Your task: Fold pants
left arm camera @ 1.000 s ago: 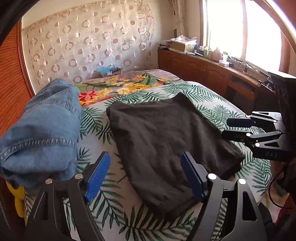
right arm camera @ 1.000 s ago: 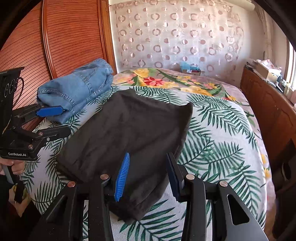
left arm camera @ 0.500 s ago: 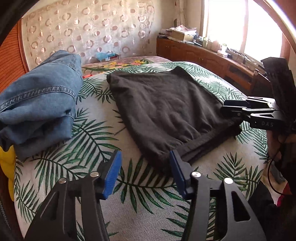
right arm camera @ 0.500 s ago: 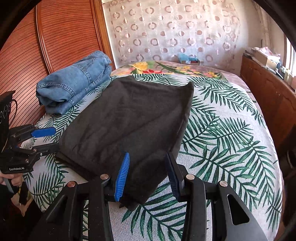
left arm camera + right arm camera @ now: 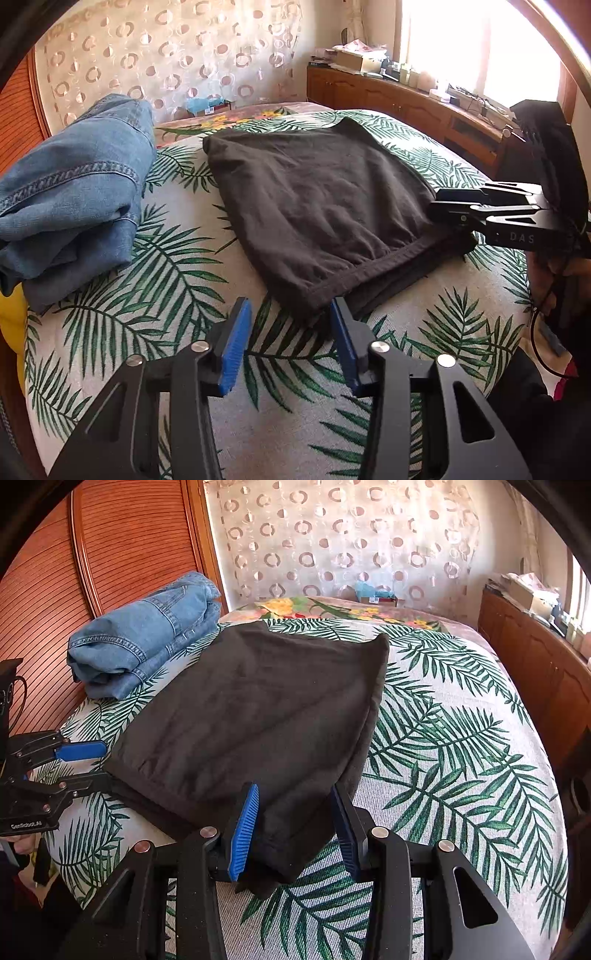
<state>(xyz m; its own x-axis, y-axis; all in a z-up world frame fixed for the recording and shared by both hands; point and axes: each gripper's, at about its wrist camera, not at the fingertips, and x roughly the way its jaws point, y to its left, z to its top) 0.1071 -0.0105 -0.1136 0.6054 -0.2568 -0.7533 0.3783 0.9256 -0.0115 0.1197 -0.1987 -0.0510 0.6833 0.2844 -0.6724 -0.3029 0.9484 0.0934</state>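
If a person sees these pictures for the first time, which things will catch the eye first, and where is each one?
First comes the dark pants, lying flat in the middle of the palm-leaf bedspread. Next, the folded blue jeans sit at the bed's left side, near the wooden headboard. Then both blue-padded grippers at the near hem: the left gripper closing by one corner, the right gripper straddling the other, pads not pressing.

Left black two-finger gripper [image 5: 288, 334] angled downward, blue-padded jaws closing, nothing clamped; right black gripper [image 5: 293, 818] angled downward, jaws part-open.
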